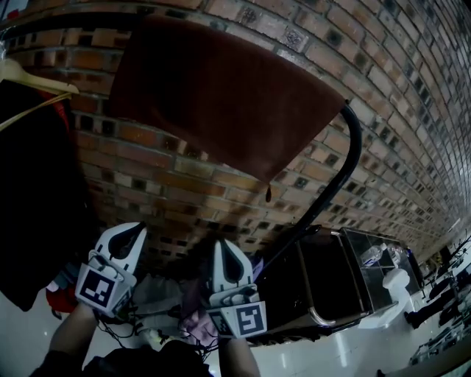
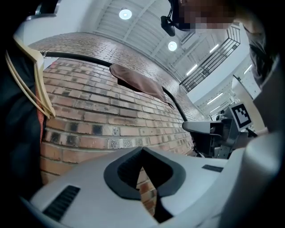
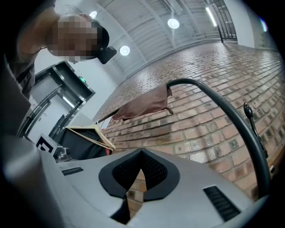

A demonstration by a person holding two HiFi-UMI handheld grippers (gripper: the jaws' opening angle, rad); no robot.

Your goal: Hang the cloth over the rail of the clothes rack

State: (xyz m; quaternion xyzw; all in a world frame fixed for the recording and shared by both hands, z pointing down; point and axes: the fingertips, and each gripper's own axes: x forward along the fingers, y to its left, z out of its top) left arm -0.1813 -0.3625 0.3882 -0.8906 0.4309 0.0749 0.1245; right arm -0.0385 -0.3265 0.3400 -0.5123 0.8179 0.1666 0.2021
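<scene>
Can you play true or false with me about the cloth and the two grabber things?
The cloth hangs over the rail. True.
The left gripper is holding the cloth. False: its jaws are together on nothing.
The right gripper is wide open. False: it is shut and empty.
A wooden hanger hangs left of the cloth. True.

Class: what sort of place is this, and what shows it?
Probably a large indoor hall or workshop: brick wall, rack rail with a cloth draped over it, high ceiling with round lights.
</scene>
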